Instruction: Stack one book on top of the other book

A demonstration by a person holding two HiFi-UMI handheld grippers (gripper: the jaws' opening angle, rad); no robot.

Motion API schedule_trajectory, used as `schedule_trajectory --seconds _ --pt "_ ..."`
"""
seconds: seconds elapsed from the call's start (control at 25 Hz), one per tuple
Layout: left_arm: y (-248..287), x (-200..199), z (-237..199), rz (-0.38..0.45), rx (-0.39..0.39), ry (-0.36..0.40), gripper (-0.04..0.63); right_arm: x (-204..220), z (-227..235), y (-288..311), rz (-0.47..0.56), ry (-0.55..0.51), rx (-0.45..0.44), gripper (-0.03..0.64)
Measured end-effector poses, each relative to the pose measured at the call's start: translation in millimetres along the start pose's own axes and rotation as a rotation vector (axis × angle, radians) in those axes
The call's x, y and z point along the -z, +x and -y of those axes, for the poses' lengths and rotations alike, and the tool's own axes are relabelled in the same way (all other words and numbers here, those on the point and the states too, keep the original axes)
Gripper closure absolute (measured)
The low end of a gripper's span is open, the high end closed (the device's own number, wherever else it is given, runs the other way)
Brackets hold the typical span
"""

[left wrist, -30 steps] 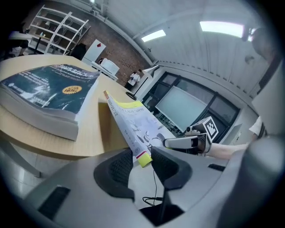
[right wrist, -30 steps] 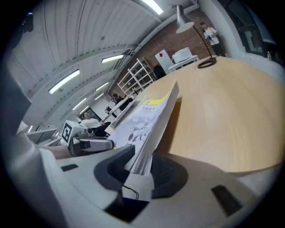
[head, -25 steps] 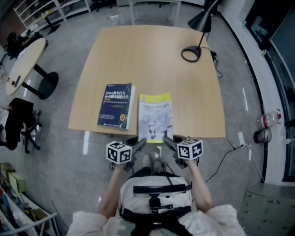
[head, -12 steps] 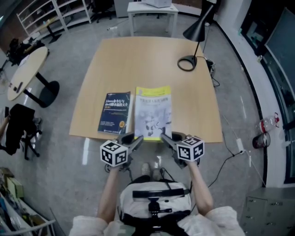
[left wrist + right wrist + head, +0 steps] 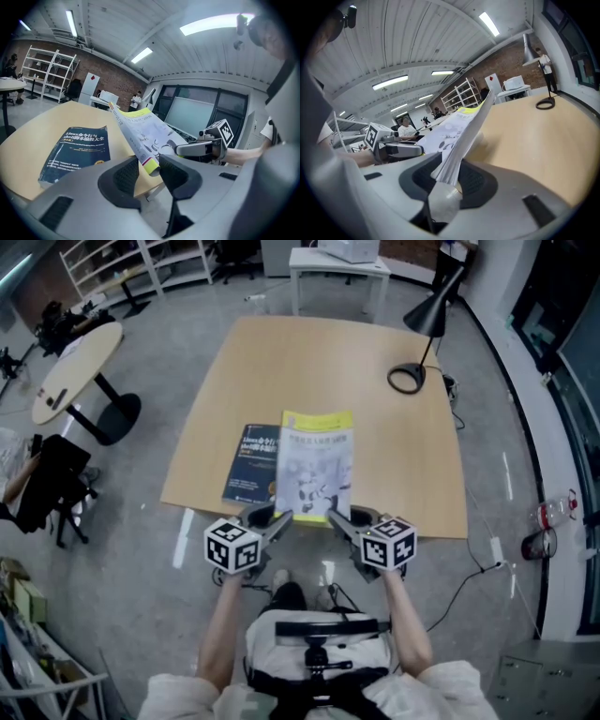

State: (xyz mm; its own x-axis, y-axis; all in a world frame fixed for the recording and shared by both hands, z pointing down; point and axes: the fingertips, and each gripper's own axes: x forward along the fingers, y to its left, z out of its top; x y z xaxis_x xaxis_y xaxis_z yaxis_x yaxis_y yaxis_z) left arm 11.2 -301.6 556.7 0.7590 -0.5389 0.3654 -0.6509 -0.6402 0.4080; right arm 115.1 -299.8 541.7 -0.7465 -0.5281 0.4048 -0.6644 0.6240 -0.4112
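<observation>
A yellow-and-white book (image 5: 316,466) hangs lifted over the wooden table (image 5: 375,381), its left edge over a dark blue book (image 5: 253,463) that lies flat. My left gripper (image 5: 273,519) is shut on the lifted book's near left corner (image 5: 149,164). My right gripper (image 5: 338,518) is shut on its near right corner (image 5: 451,171). In the left gripper view the blue book (image 5: 75,150) lies to the left, below the raised one. In the right gripper view the yellow-and-white book (image 5: 464,136) rises tilted away from the jaws.
A black desk lamp (image 5: 427,329) stands at the table's far right corner. A round side table (image 5: 75,381) and a black chair (image 5: 52,488) are on the floor at left. A white table (image 5: 337,268) stands beyond the far edge. Cables and a bottle (image 5: 553,512) lie at right.
Both grippers have lifted the yellow-and-white book off the table and carried it left, so it now overlaps the blue book's right edge.
</observation>
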Motion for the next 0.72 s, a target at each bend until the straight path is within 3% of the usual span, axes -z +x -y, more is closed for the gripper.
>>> schedule_trajectory --seconds 0.16,0.4,0.72 --pt "-27 -4 -41 -0.008 0.007 -0.001 0.471 -8 -24 43 0.002 0.002 0.01 0.505" --pt "-58 -10 -117 -0.093 0.037 0.017 0.471 -12 -51 123 -0.012 0.064 0.042 0.505" --pt "-49 12 -144 -0.142 0.085 -0.018 0.471 7 -40 146 -0.026 0.122 0.1 0.505"
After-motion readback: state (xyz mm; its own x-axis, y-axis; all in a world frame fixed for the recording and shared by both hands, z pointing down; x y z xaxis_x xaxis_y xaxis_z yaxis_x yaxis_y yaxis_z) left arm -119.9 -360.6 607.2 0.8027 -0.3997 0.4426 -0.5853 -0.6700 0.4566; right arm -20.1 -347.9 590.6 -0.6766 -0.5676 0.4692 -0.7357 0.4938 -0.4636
